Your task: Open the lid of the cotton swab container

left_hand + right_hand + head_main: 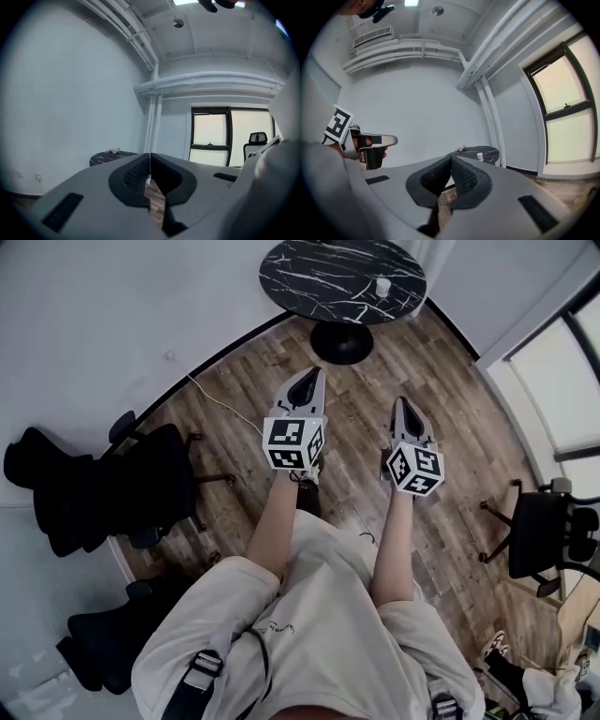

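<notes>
A small white cotton swab container (pixel 382 287) stands on the round black marble table (pixel 319 277) at the top of the head view, far ahead of both grippers. It shows again as a white pot (pixel 479 156) on the tabletop (pixel 485 151) in the right gripper view. My left gripper (pixel 312 374) and right gripper (pixel 402 403) are held out level over the wooden floor, side by side, both shut and empty. The left gripper (pixel 149 155) sees the table's edge (pixel 103 157) with a small pale object (pixel 114 150) on it.
Black office chairs (pixel 103 488) stand at the left against the white wall, another chair (pixel 544 531) at the right by the window (pixel 567 381). A cable (pixel 220 399) runs across the wooden floor. The table's black pedestal base (pixel 341 341) is just ahead of the grippers.
</notes>
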The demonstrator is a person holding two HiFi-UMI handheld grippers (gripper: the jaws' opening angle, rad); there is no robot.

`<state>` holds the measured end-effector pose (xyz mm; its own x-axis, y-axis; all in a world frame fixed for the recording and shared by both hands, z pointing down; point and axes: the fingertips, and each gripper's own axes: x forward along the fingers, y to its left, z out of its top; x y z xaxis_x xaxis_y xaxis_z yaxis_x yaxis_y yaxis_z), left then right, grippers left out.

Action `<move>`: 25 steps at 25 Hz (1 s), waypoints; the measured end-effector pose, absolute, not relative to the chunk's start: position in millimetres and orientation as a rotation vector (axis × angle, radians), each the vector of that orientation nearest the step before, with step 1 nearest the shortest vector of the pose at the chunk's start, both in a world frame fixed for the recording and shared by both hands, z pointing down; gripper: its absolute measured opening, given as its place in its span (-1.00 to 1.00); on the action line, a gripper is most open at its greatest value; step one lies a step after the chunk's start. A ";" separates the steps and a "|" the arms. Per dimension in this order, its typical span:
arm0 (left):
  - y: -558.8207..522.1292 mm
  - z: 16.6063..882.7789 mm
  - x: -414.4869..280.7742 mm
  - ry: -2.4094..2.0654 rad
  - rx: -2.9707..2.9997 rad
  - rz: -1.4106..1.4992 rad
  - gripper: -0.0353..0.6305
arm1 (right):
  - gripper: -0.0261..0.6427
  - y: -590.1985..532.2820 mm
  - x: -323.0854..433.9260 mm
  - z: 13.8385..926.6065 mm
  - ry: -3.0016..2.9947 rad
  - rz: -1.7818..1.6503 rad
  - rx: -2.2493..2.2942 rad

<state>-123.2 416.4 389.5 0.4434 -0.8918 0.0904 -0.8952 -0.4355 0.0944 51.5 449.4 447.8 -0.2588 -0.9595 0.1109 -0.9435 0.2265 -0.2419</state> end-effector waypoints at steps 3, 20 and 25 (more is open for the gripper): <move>370.3 395.3 -127.9 -1.544 2.562 0.068 -0.82 | -0.82 409.4 47.2 448.5 2.395 -0.413 -1.889; 183.9 410.0 -93.1 -1.118 2.675 0.037 -0.82 | -0.82 259.5 69.0 453.4 2.181 -0.538 -2.126; 156.5 403.4 -90.9 -1.062 2.704 0.019 -0.82 | -0.82 242.0 76.6 456.0 2.083 -0.582 -2.111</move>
